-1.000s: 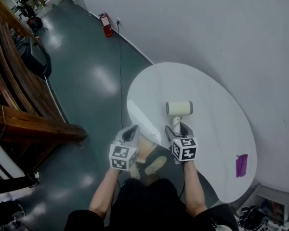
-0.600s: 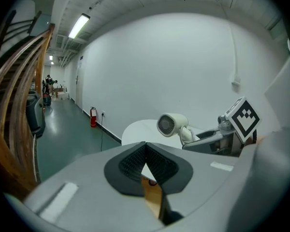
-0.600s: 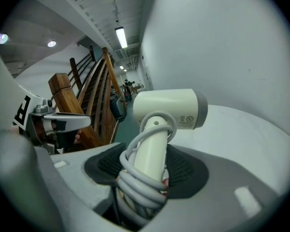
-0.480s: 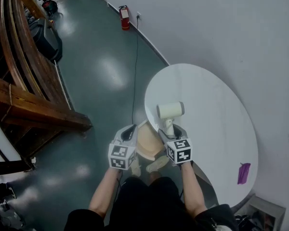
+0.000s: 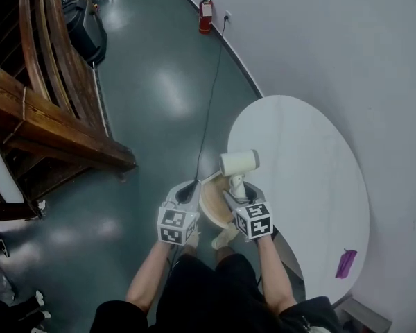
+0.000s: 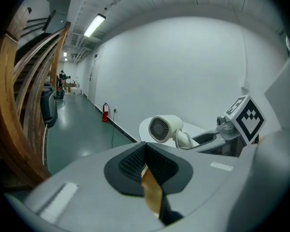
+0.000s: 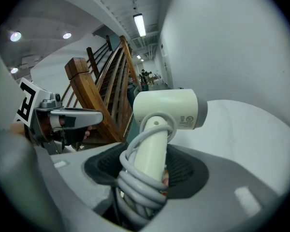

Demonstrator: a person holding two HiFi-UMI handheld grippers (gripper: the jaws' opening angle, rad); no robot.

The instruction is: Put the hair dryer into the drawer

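Print on the hair dryer (image 7: 166, 110) barrel is too small for us to read. Our right hand-held gripper (image 7: 145, 173) clamps its cord-wrapped handle above the tabletop (image 5: 298, 172) edge. Our left hand-held gripper (image 6: 147, 166) is closed, empty.

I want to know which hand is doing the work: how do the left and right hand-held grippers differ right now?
The right hand-held gripper is shut on the handle of the cream hair dryer, cord wound round it; the left hand-held gripper has its jaws together on nothing. The right one is by the edge of the white round table; the left one is over the dark green floor, farther from the table. Both point forward, side by side.
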